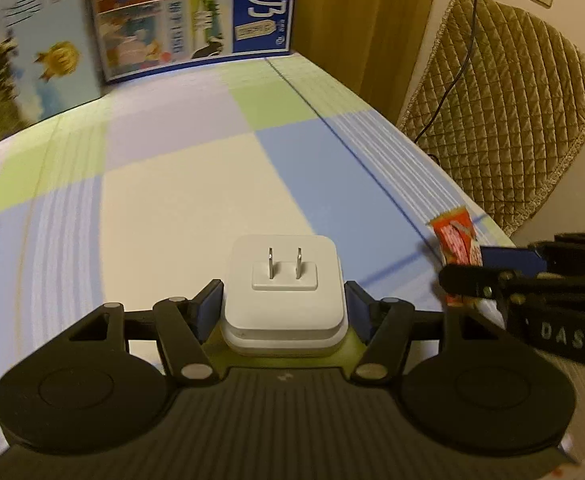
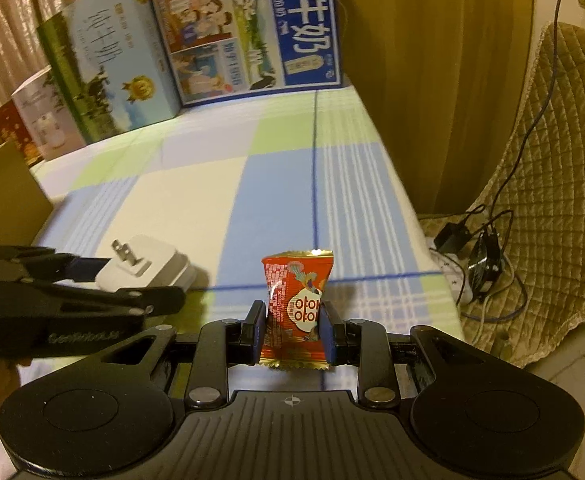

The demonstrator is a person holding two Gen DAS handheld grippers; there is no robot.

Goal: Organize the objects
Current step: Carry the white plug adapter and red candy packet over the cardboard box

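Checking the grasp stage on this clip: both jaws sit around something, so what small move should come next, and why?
Probably lift both straight up. The left gripper has the white charger between its pads, prongs up, and the right gripper is shut on the red snack packet. Both items look close to the checked tablecloth.

Both tools are matte black plastic. The left gripper (image 1: pixel 282 306) has two round discs flanking a ribbed centre plate with a small white mark, silver rivets at the linkage pivots, and blue pads (image 1: pixel 208 308) lining its fingers. The right gripper (image 2: pixel 294 330) is built alike: the same discs beside its ribbed plate, a white crosshair mark, silver rivets, blue pads (image 2: pixel 326 332). Pale lettering runs along each gripper's side, too blurred to read fully.
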